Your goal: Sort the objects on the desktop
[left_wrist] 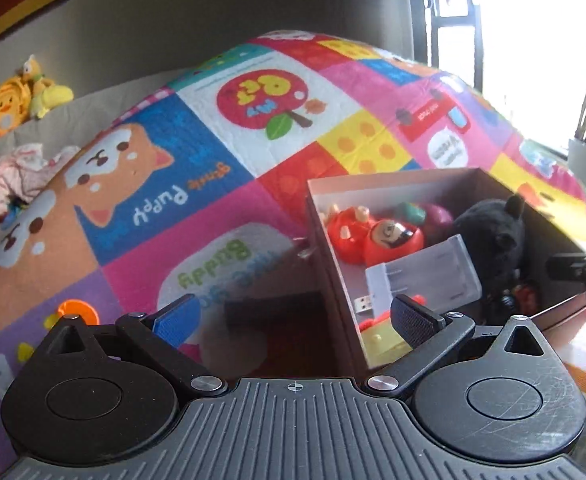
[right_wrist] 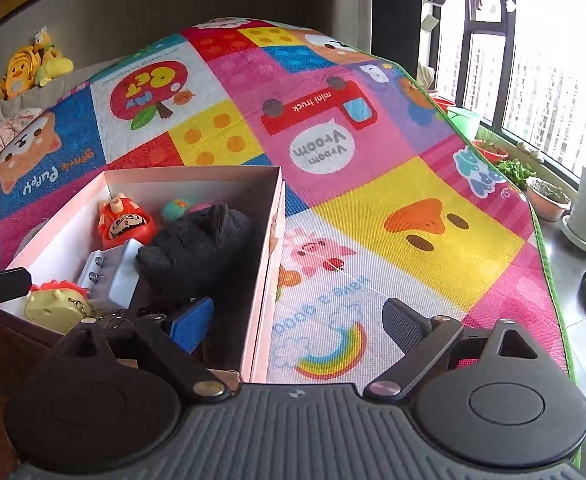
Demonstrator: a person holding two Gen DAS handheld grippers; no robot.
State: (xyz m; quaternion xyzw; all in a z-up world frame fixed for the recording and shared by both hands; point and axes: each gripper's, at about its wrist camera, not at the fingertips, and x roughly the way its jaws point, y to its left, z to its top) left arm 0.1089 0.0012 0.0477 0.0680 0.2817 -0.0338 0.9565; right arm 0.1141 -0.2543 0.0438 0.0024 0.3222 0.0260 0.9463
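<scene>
Now the right gripper [right_wrist: 297, 322] hangs wide open and empty, straddling the pink box's [right_wrist: 271, 216] right wall at centre-left of its frame — a black plush toy [right_wrist: 201, 248] lies inside. Lower centre, the left gripper [left_wrist: 293, 316] gapes empty too.

Open left gripper [left_wrist: 293, 322], box [left_wrist: 389, 184] w/ toys, play mat [left_wrist: 213, 160]

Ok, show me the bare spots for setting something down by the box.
Free: play mat right of the box, out to its green edge. Crowded: inside the box, black plush, red doll and white case packed together.
</scene>
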